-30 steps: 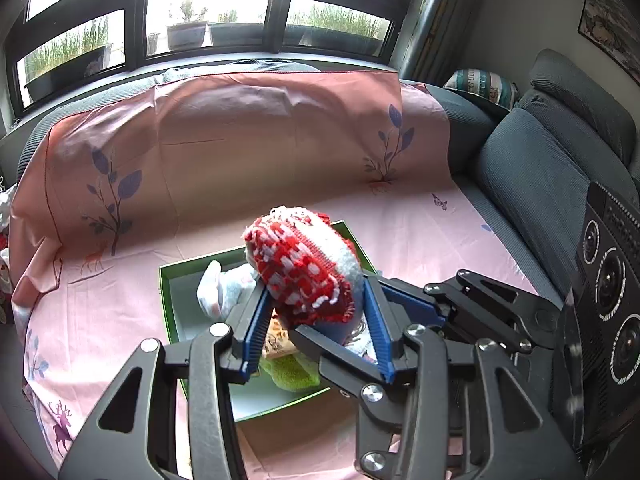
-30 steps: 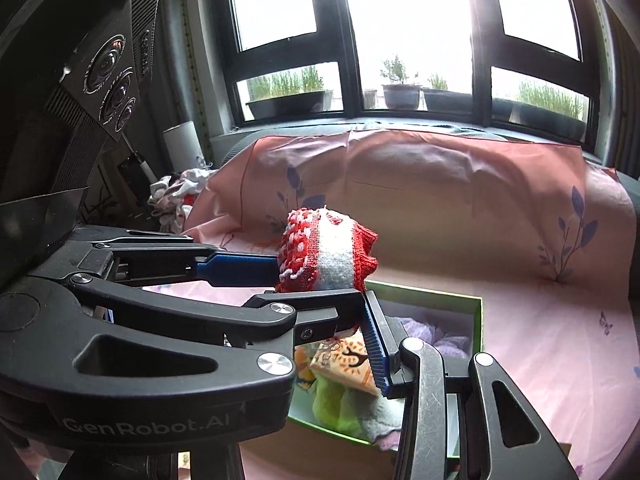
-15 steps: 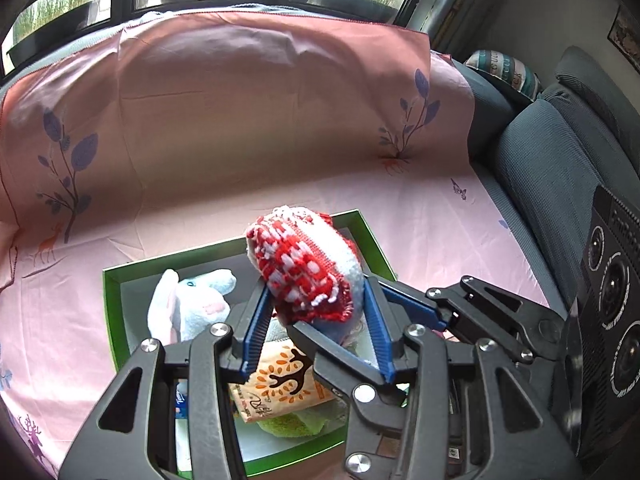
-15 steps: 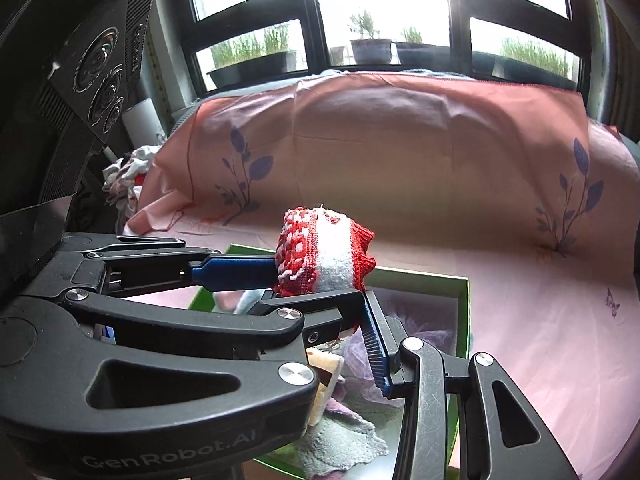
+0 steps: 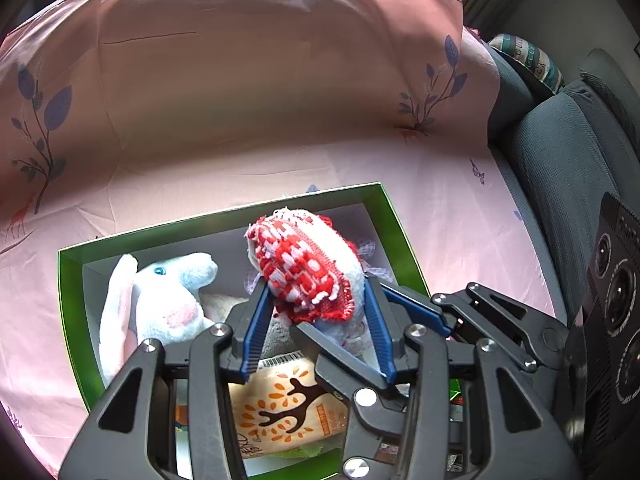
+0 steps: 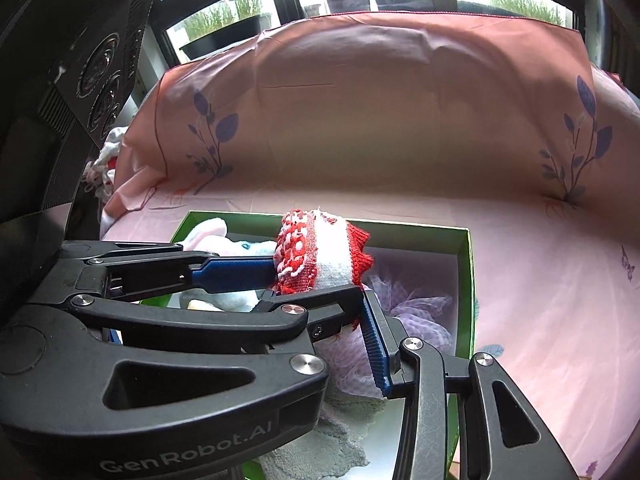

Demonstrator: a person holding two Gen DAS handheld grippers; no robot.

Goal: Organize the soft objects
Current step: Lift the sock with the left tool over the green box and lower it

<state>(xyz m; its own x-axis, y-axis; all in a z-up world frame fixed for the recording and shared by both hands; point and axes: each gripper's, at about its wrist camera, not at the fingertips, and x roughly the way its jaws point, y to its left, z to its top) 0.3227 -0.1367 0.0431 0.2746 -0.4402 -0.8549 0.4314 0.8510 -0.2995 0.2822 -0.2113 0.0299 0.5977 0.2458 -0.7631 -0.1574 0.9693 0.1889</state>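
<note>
Both pairs of jaws are clamped on one red-and-white knitted bundle [image 5: 308, 270], held by the left gripper [image 5: 316, 316] and the right gripper [image 6: 320, 284] from crossing sides. Bundle is held above the green box [image 5: 70, 296], toward its far right corner. Inside are seen a white plush rabbit [image 5: 160, 300] at the left wall, a tree-printed packet [image 5: 288, 412] near the front edge, and lilac cloth [image 6: 416, 312]. Box rests on a pink sheet [image 5: 260, 100].

A sofa [image 5: 568, 168] with grey cushions carries the load. A pink sheet [image 5: 248, 92] with leaf prints covers its seat and backrest. An open green box [image 5: 68, 296] rests directly on the sheet.
</note>
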